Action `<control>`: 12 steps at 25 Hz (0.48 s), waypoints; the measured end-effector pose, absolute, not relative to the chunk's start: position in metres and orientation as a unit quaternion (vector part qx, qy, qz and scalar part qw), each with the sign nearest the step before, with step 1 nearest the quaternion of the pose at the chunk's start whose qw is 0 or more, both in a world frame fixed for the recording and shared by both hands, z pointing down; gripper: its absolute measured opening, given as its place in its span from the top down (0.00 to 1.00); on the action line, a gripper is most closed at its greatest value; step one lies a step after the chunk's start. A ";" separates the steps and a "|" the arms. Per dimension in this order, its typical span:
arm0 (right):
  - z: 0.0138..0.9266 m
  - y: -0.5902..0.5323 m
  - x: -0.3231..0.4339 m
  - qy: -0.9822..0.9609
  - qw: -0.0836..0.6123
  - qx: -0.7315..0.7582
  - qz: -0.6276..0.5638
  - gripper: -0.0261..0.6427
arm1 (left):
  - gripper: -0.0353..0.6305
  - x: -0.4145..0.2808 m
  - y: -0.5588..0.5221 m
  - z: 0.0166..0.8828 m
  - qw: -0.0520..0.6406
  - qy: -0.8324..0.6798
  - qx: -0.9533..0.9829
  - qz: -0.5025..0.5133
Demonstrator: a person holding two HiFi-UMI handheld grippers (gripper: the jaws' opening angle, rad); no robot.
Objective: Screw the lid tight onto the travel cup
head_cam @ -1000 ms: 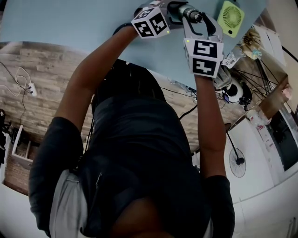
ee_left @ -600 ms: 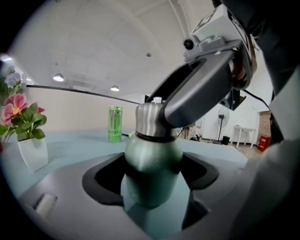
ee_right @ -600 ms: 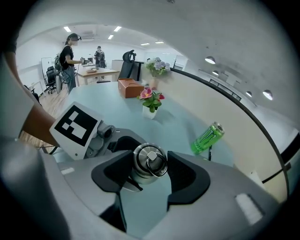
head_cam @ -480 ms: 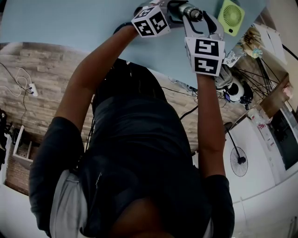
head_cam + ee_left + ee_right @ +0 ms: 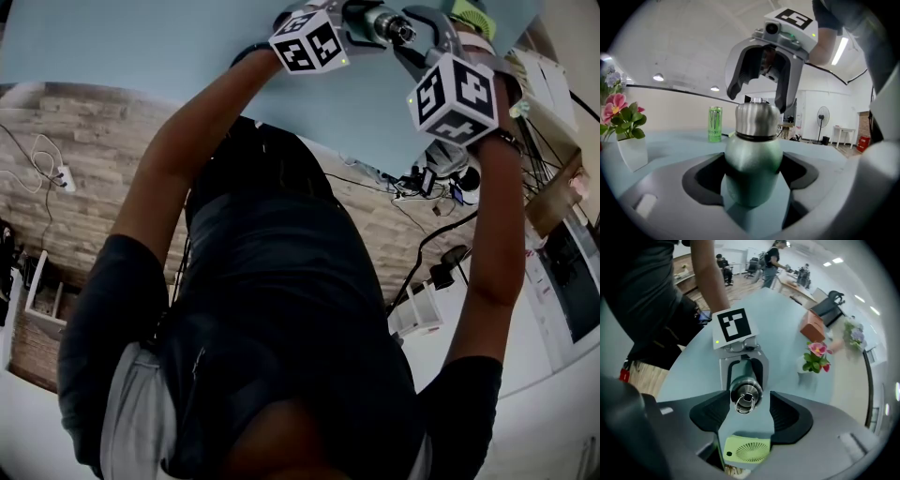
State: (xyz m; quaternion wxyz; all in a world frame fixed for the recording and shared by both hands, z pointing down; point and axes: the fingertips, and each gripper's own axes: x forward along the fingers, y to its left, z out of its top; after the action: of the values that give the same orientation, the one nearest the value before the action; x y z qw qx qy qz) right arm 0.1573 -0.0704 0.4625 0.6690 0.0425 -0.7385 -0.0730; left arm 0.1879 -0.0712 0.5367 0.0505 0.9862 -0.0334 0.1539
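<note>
Travel cup (image 5: 752,168), green body, steel lid (image 5: 757,119), upright

A tall green can (image 5: 715,123) is standing at about 9 o'clock in the left gripper view. It is carrying a claw-shaped M mark on its front. This seems to be the Monster brand mark, but the small print under it is too blurred to read.

In the head view two marker cubes are showing black-and-white square code patterns, with no letters or numbers. One cube (image 5: 307,41) is sitting at 12 o'clock, and the other cube (image 5: 457,97) is sitting between 1 and 2 o'clock.

No other writing is showing clearly enough to be read.
</note>
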 end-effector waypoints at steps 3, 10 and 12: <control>0.470 -0.068 0.158 -0.731 0.677 -0.020 -0.081 0.57 | 0.32 0.189 -0.071 0.535 0.051 -0.033 0.986 0.154; 0.474 -0.067 0.158 -0.752 0.658 0.040 -0.016 0.62 | 0.32 0.189 -0.070 0.533 0.050 -0.033 0.986 0.153; 0.472 -0.071 0.155 -0.763 0.640 0.091 0.022 0.62 | 0.32 0.189 -0.070 0.534 0.051 -0.032 0.986 0.153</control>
State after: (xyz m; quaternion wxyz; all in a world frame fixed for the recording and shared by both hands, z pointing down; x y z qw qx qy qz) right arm 0.1551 -0.0706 0.4722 0.6398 0.0907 -0.7628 0.0223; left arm 0.1887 -0.0705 0.5342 0.0507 0.9864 -0.0321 0.1532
